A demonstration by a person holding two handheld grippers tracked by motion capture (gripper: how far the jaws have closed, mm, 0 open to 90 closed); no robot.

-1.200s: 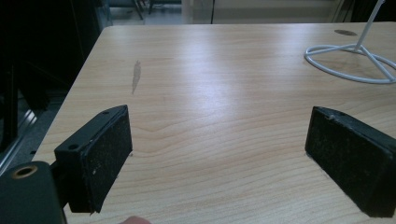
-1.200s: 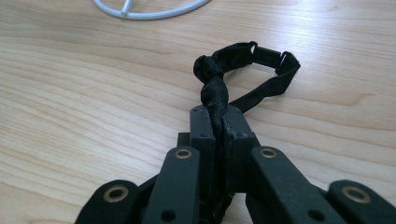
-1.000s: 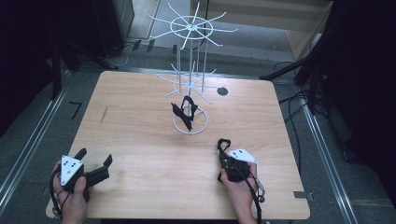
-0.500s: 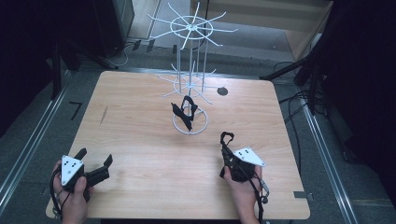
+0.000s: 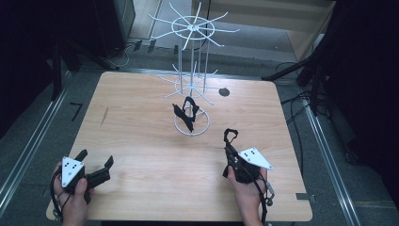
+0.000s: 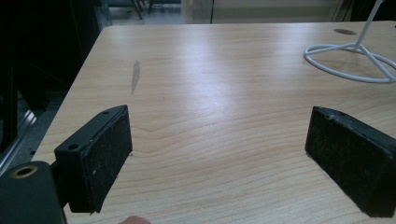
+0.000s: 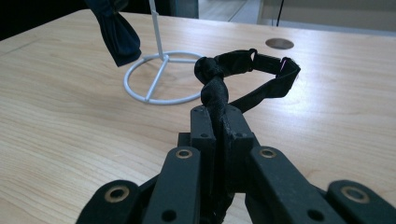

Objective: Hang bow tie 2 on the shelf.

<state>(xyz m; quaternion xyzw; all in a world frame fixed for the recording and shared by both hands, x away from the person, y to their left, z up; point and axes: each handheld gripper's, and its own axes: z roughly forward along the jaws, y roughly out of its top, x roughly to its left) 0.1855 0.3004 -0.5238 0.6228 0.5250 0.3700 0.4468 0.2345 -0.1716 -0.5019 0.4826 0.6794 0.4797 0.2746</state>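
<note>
R gripper (image 5: 229,147) pinching black bow tie (image 7: 243,74), loop fwd toward rack (image 5: 190,84)

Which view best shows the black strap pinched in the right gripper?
The right gripper view: the black strap sits close up, clamped between the right gripper jaws, knot and loop clear. The high view shows it small and dark. The left gripper view faces elsewhere.

no readable text, label, brand, number or sign on anything here.
</note>
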